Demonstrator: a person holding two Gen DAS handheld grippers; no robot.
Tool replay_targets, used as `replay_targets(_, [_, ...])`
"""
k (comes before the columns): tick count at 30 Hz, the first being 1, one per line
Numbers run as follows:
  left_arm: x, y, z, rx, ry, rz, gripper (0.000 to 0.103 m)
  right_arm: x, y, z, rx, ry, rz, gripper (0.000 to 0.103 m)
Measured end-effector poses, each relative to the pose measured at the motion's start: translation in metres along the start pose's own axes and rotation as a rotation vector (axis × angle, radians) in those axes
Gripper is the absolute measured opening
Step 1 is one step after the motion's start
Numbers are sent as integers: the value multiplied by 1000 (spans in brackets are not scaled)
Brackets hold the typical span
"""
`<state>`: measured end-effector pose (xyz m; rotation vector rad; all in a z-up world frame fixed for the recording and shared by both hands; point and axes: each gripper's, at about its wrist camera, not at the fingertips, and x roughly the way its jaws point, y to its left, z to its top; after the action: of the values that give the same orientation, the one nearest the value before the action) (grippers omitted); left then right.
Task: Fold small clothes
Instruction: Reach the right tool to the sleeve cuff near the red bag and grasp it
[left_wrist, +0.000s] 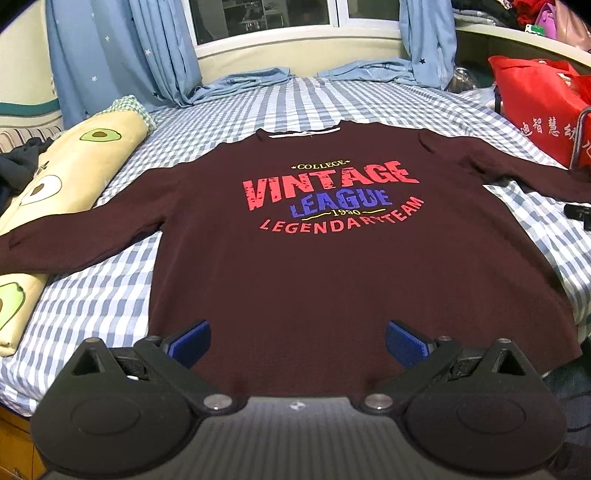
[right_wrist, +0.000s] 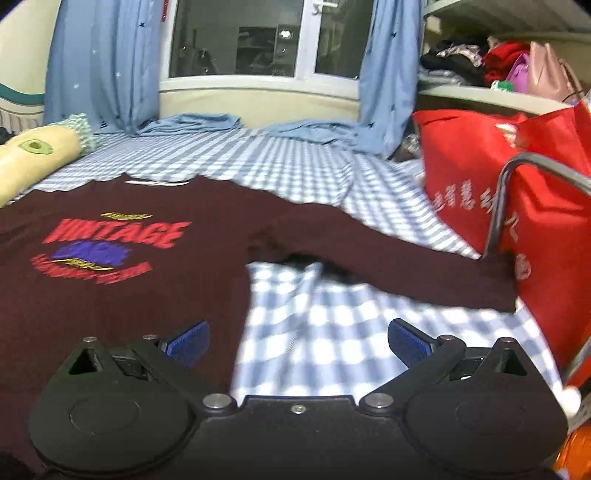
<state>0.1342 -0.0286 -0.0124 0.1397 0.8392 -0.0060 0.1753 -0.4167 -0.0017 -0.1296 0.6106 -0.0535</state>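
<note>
Dark maroon long-sleeved shirt (left_wrist: 332, 266) with red and blue "VINTAGE LEAGUE" print spread flat, front up, on the blue-and-white checked bed sheet (left_wrist: 110, 295), both sleeves out to the sides. Left tool (left_wrist: 297, 341) above the shirt's lower hem, blue pads wide apart, holding nothing. Right tool (right_wrist: 298, 341) over the shirt's side edge and the bare sheet below the right sleeve, likewise wide apart. Cream avocado-print pillow (left_wrist: 55, 177) at the left; red fabric bag (right_wrist: 517, 177) at the right, touching the sleeve cuff.
</note>
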Motion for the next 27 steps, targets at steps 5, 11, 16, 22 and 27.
replay_targets(5, [11,-2,12,10,5,7,102,30,-54,2,62,-63,-103,102])
replay_targets(11, [20,9,22,-17,-1,33,102,59,-144,-18,320,-129,-114,98])
replay_targets(16, [32,14,29,-26,17,58,102,91,-194,-32,525,-119,-92,94])
replay_targets(22, [40,18,36,-16,25,82,102,133,-233,-47,759,-80,-99,83])
replay_targets(27, [48,19,39,4,39,107,102,154,-245,-45,769,-108,-107,82])
